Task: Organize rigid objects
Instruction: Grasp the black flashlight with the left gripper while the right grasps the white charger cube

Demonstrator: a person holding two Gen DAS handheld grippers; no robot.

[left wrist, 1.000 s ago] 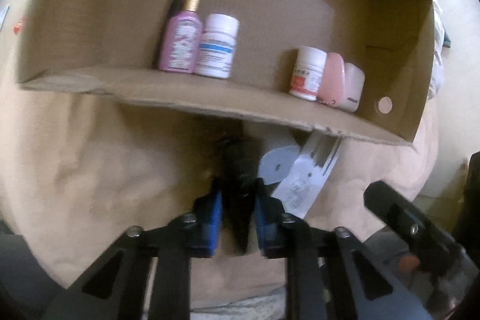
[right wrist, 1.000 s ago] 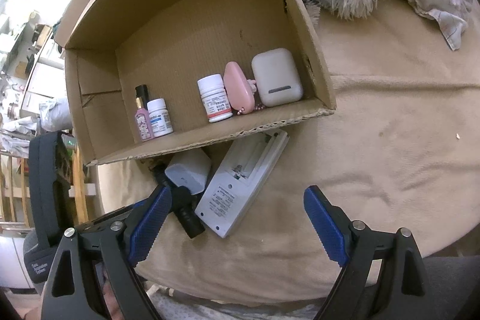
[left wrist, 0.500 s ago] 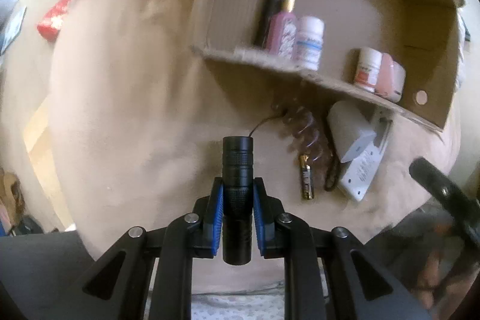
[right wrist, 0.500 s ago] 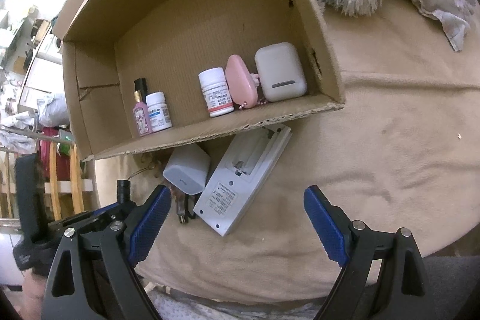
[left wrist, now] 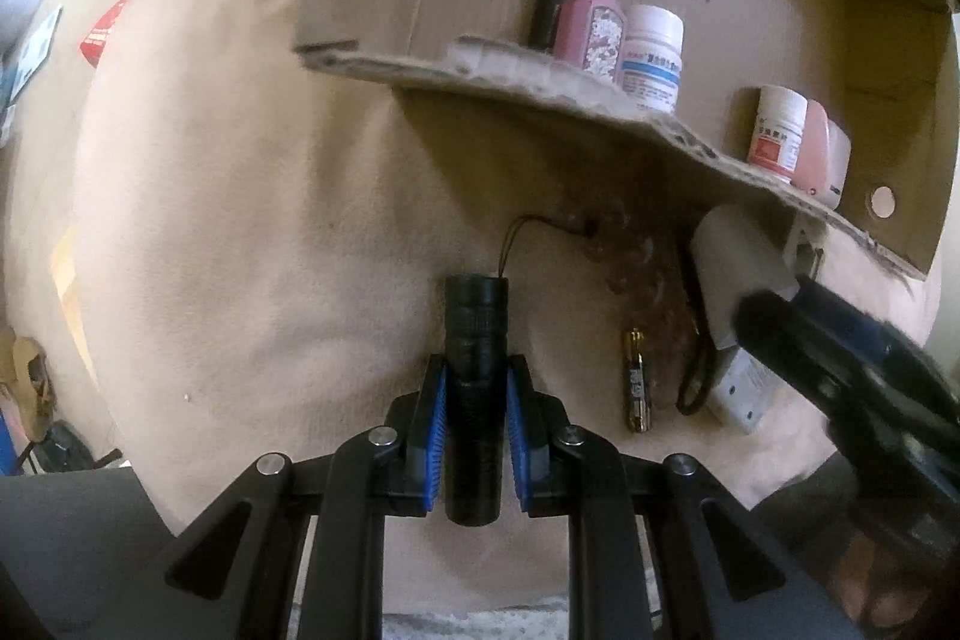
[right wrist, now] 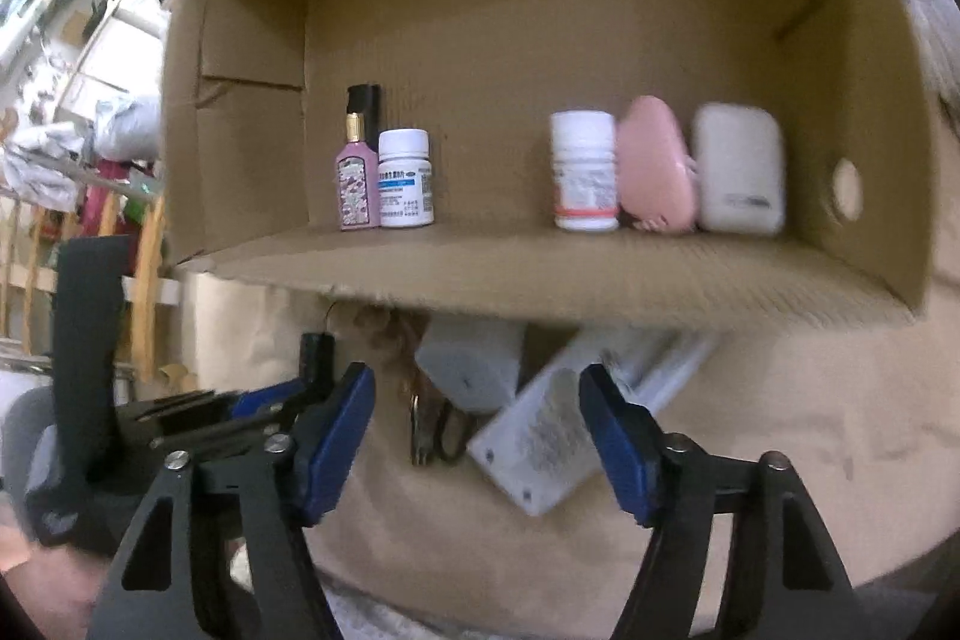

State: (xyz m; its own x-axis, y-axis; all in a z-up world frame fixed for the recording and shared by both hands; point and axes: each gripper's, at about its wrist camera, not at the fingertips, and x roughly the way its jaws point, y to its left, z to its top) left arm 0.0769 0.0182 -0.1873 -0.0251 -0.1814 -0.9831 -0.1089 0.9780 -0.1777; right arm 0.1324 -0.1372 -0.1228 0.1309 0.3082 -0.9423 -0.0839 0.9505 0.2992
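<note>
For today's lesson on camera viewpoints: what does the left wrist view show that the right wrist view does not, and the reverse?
Only the left wrist view: a gold-and-black AA battery lying on the beige blanket, and the left gripper shut on a black cylindrical flashlight.

Only the right wrist view: the right gripper, jaws closing with nothing between them.

Both: the brown cardboard box with a pink perfume bottle.

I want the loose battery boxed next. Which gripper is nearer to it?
Right. The right gripper, jaws closing on nothing, hangs just over the battery. The left gripper is off to its side, holding the flashlight.
</note>
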